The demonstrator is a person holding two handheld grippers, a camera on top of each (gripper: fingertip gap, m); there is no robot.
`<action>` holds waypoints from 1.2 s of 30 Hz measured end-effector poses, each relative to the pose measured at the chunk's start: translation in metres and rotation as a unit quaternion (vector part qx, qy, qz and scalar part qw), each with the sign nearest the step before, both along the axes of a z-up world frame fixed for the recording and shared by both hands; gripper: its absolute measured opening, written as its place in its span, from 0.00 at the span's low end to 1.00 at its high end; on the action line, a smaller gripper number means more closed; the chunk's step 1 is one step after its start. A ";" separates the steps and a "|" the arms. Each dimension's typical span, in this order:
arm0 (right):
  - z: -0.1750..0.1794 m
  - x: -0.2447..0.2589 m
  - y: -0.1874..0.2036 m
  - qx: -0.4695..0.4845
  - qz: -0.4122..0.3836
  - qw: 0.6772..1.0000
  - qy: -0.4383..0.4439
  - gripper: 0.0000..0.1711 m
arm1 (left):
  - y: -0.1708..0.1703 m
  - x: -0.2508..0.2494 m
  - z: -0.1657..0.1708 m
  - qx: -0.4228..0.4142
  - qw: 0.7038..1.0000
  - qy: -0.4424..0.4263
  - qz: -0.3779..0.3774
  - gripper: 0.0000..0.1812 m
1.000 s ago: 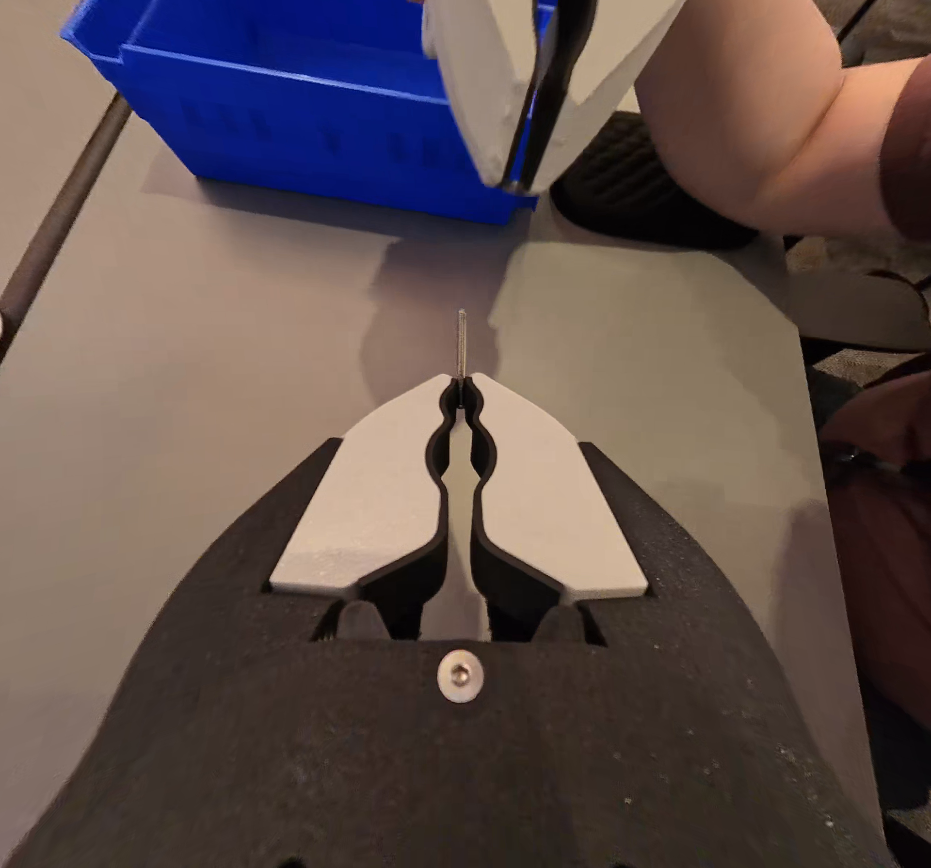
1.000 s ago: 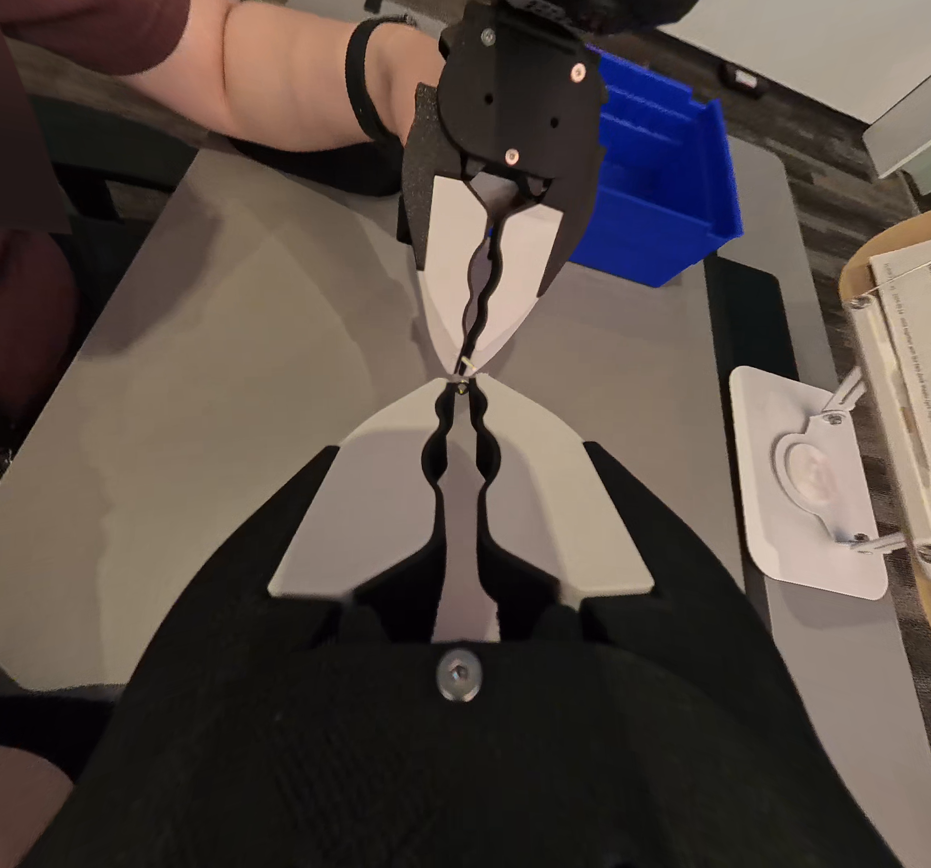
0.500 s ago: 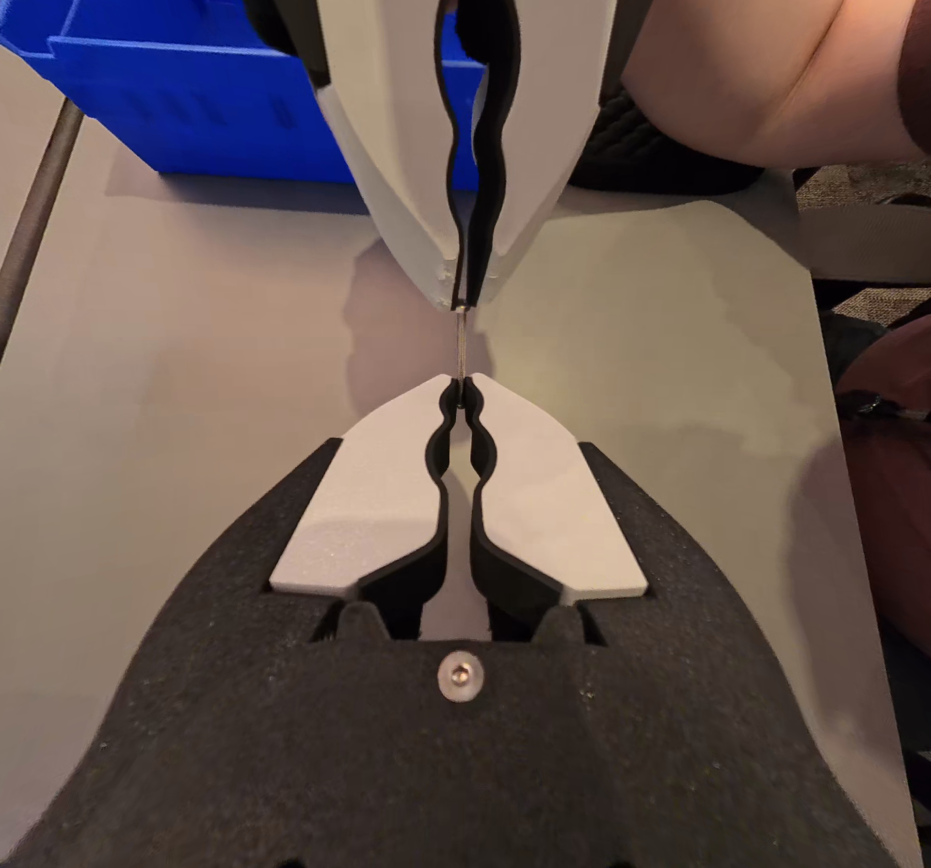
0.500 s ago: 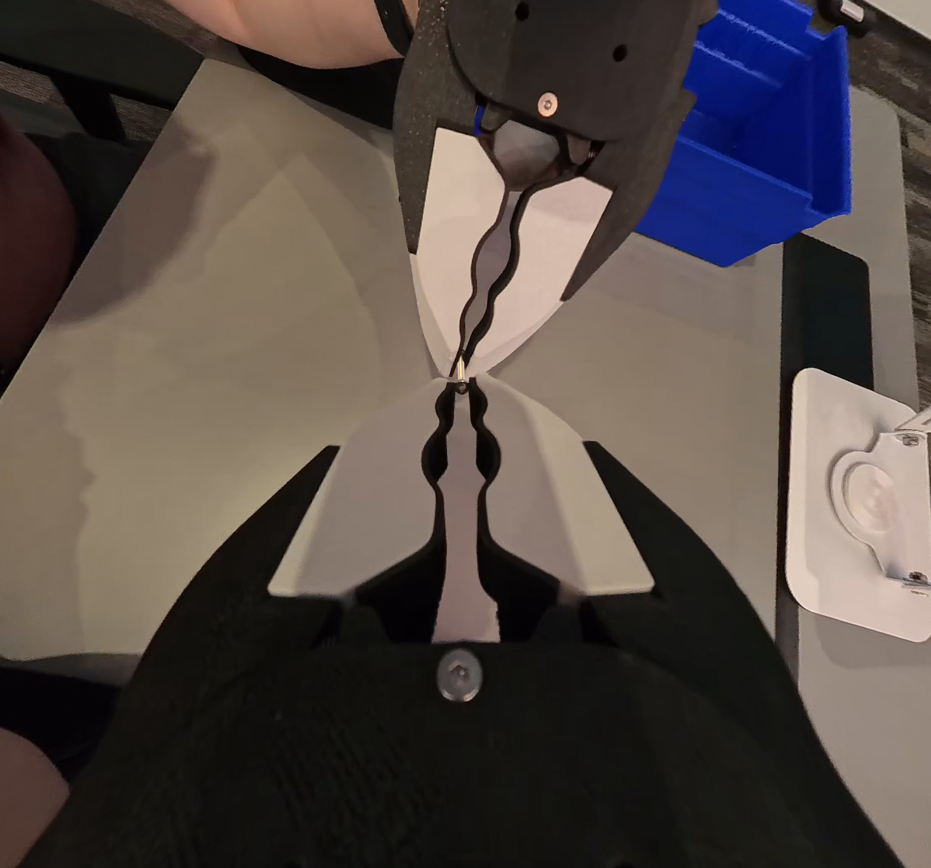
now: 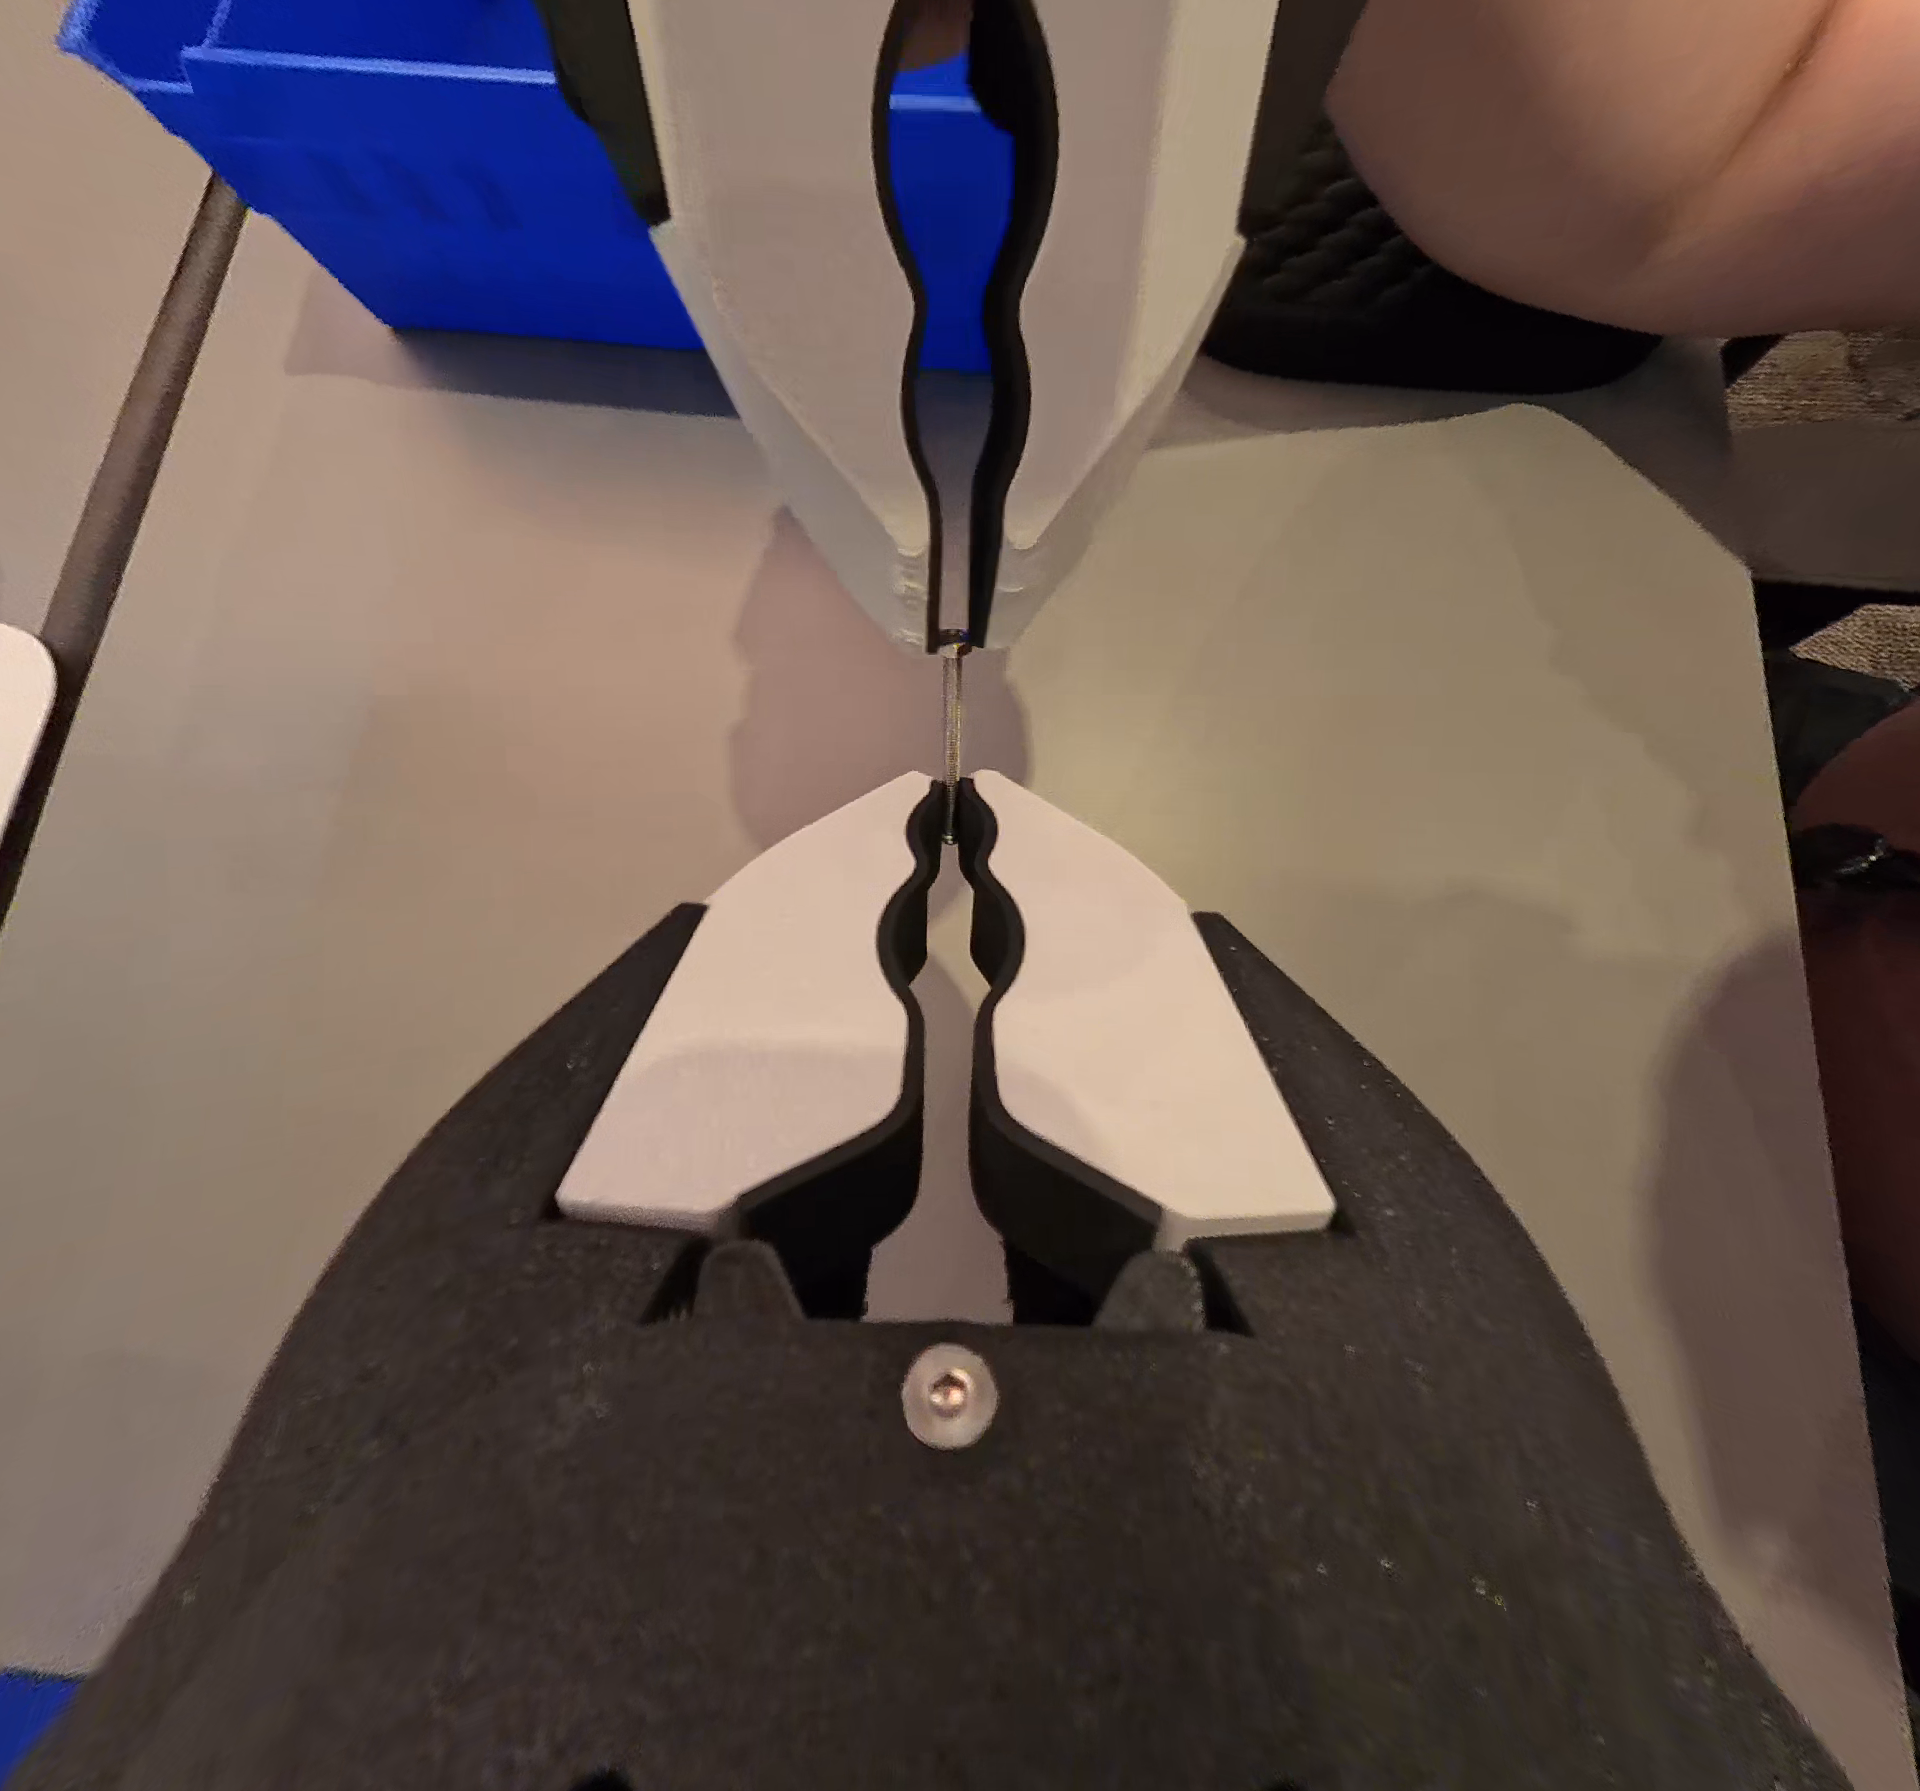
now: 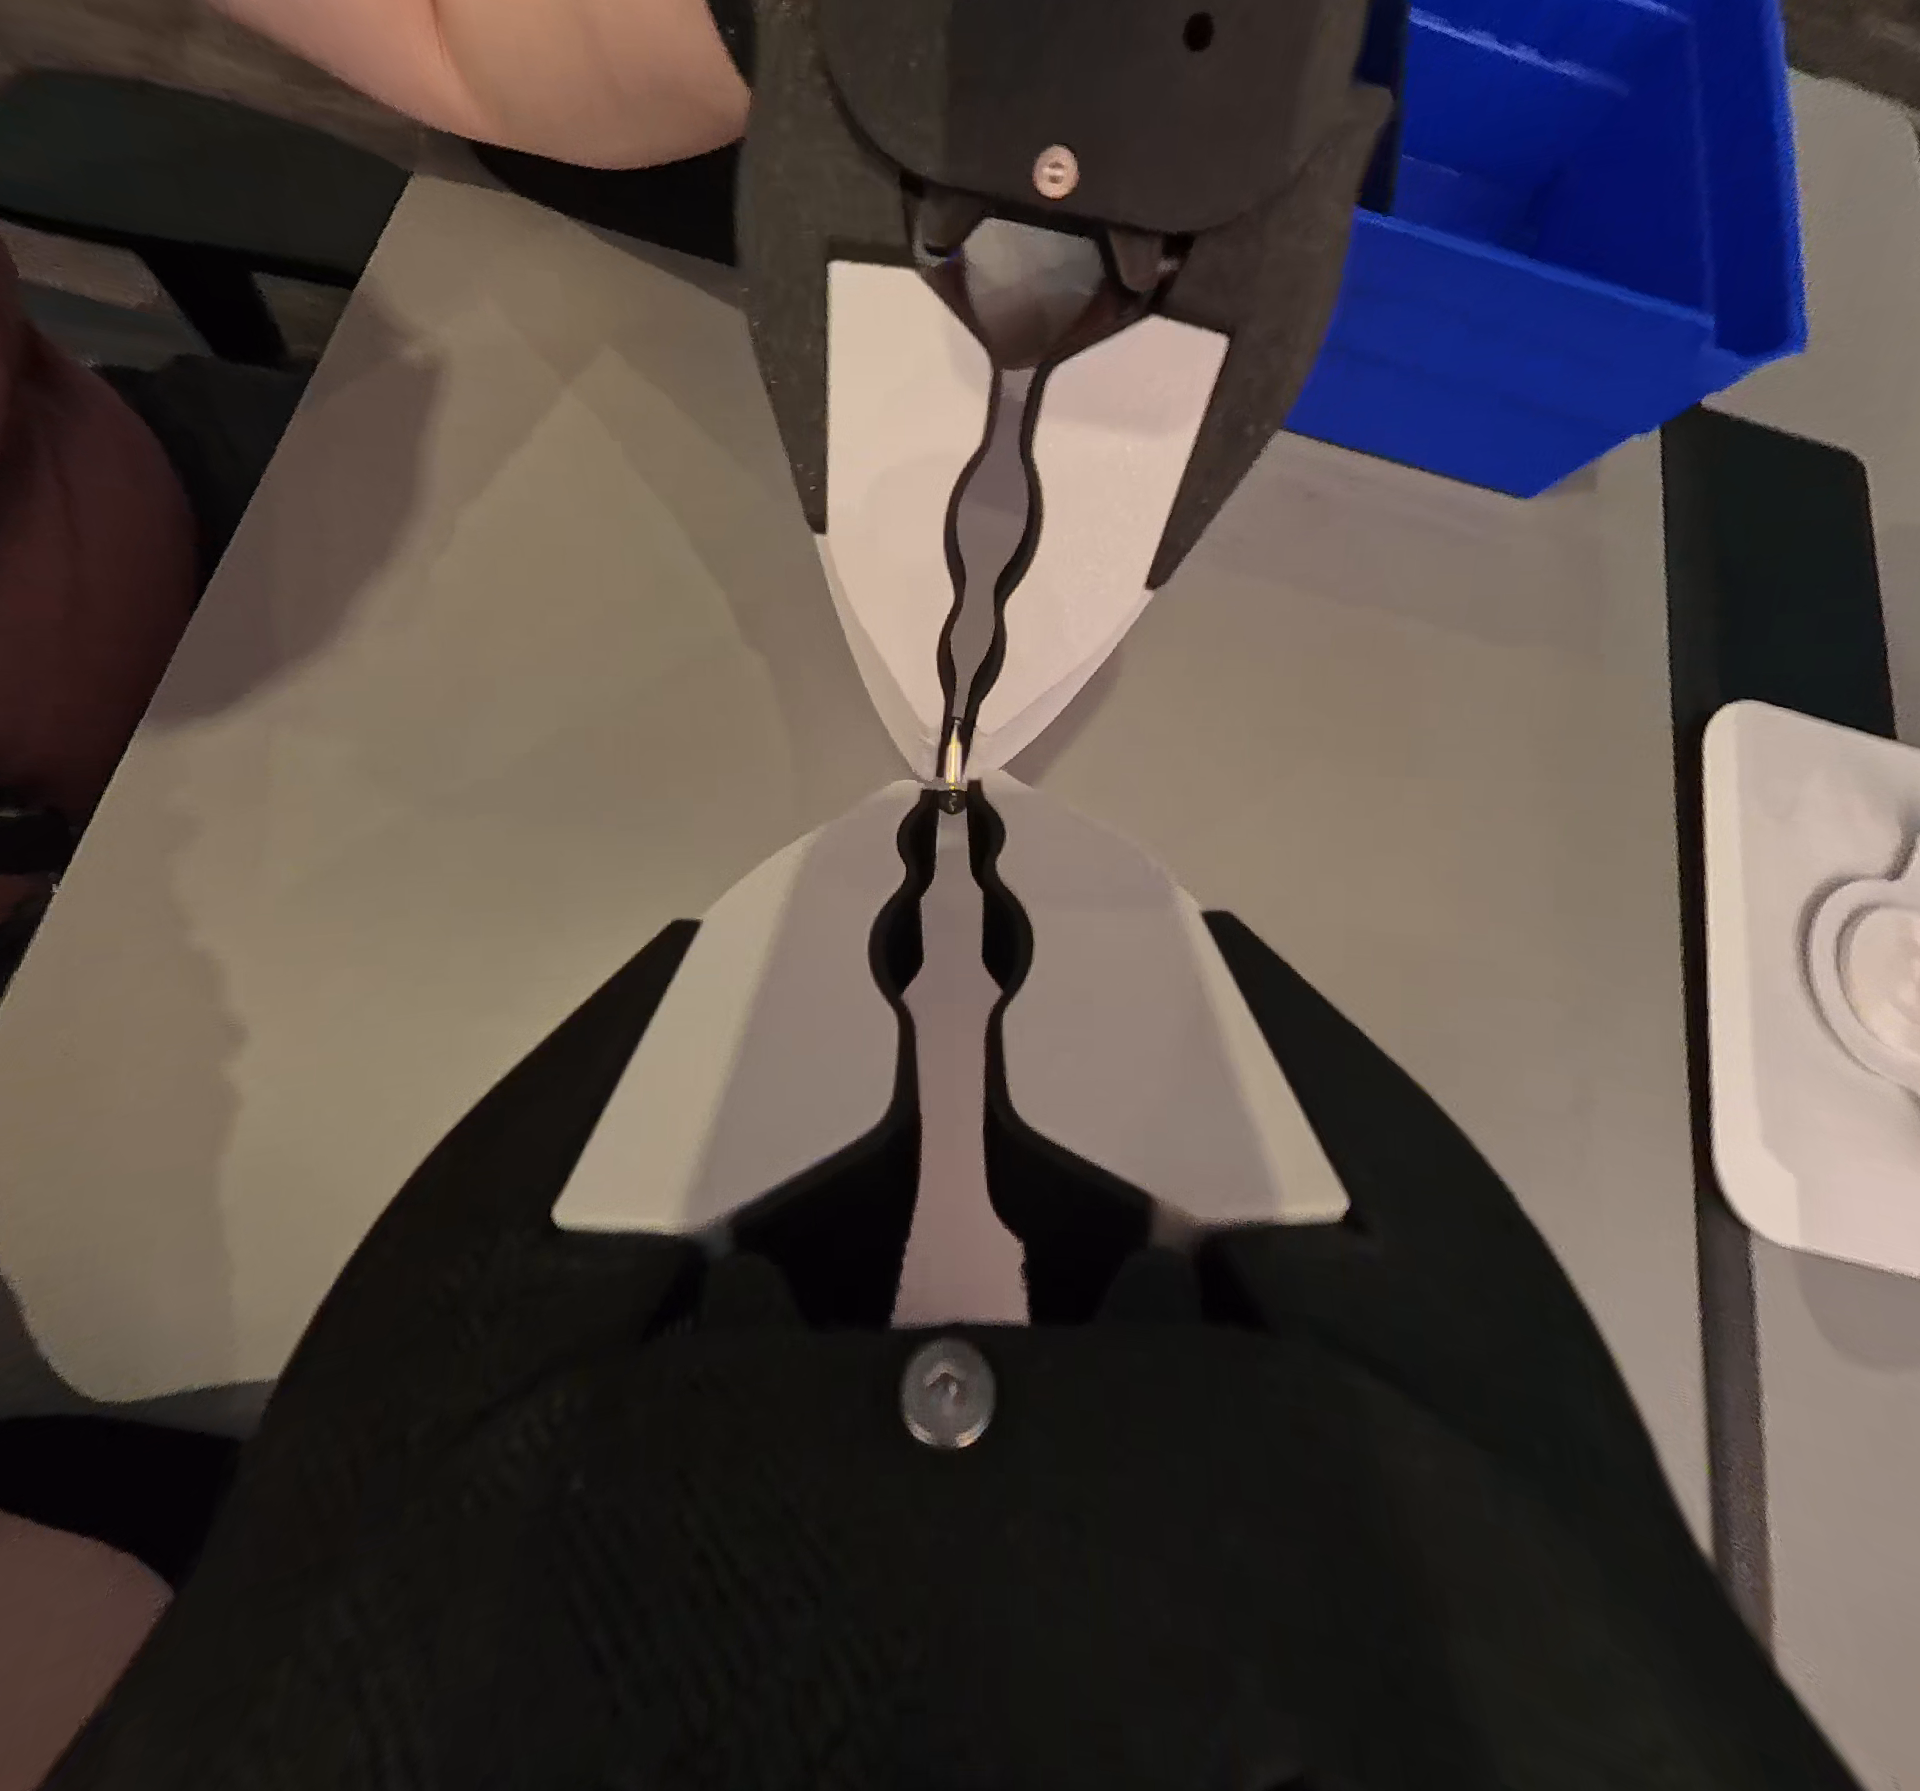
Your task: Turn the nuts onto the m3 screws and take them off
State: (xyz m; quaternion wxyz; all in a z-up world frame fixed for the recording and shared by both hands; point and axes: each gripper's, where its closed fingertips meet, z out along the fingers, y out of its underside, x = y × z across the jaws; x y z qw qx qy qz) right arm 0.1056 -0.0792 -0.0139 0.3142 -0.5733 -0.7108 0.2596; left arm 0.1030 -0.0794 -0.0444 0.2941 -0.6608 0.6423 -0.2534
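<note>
Steel screw [image 5: 950, 718] | clamped in left gripper [image 5: 948, 785] jaws | right gripper [image 5: 958, 638] jaws pinch nut [image 5: 957, 640] at its tip

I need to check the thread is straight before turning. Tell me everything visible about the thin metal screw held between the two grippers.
The thin metal screw is a slim, silvery, finely threaded rod held in the air above the grey table. Its near end is pinched in the left gripper; its far end meets the right gripper, where a small dark nut seems to sit. It looks straight, in line with both grippers.
</note>
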 end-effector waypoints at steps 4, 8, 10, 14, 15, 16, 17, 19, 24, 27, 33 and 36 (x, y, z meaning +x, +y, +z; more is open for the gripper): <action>0.001 -0.003 0.007 -0.060 -0.043 0.997 0.006 0.04 | 0.006 -0.002 0.001 -0.006 1.000 -0.004 0.019 0.01; -0.001 -0.007 0.013 -0.118 -0.080 0.990 0.011 0.04 | 0.012 -0.005 0.001 0.010 0.999 0.006 0.036 0.01; -0.001 -0.009 0.016 -0.151 -0.103 0.983 0.015 0.03 | 0.016 -0.007 0.000 0.019 0.999 0.013 0.047 0.01; -0.001 -0.010 0.018 -0.183 -0.117 0.976 0.025 0.03 | 0.017 -0.007 0.001 0.019 0.999 0.009 0.050 0.01; 0.000 -0.011 0.018 -0.184 -0.116 0.976 0.029 0.03 | 0.017 -0.007 0.002 0.017 0.999 0.006 0.050 0.01; 0.002 -0.011 0.018 -0.183 -0.114 0.976 0.032 0.03 | 0.017 -0.007 0.003 0.015 0.999 0.003 0.049 0.01; 0.002 -0.011 0.018 -0.181 -0.112 0.976 0.034 0.03 | 0.017 -0.007 0.004 0.015 0.999 0.001 0.049 0.01; 0.004 -0.011 0.018 -0.174 -0.111 0.978 0.038 0.04 | 0.017 -0.007 0.006 0.015 0.999 -0.003 0.049 0.01; 0.010 -0.011 0.017 -0.160 -0.105 0.981 0.045 0.04 | 0.015 -0.006 0.011 0.013 0.999 -0.017 0.047 0.01; 0.012 -0.011 0.017 -0.177 -0.115 0.976 0.049 0.04 | 0.017 -0.006 0.012 0.026 0.998 -0.016 0.051 0.01; 0.015 -0.011 0.023 -0.241 -0.170 0.953 0.064 0.03 | 0.024 -0.007 0.015 0.064 0.994 -0.003 0.085 0.01; 0.017 -0.012 0.027 -0.256 -0.190 0.945 0.074 0.03 | 0.029 -0.008 0.017 0.090 0.990 0.005 0.104 0.01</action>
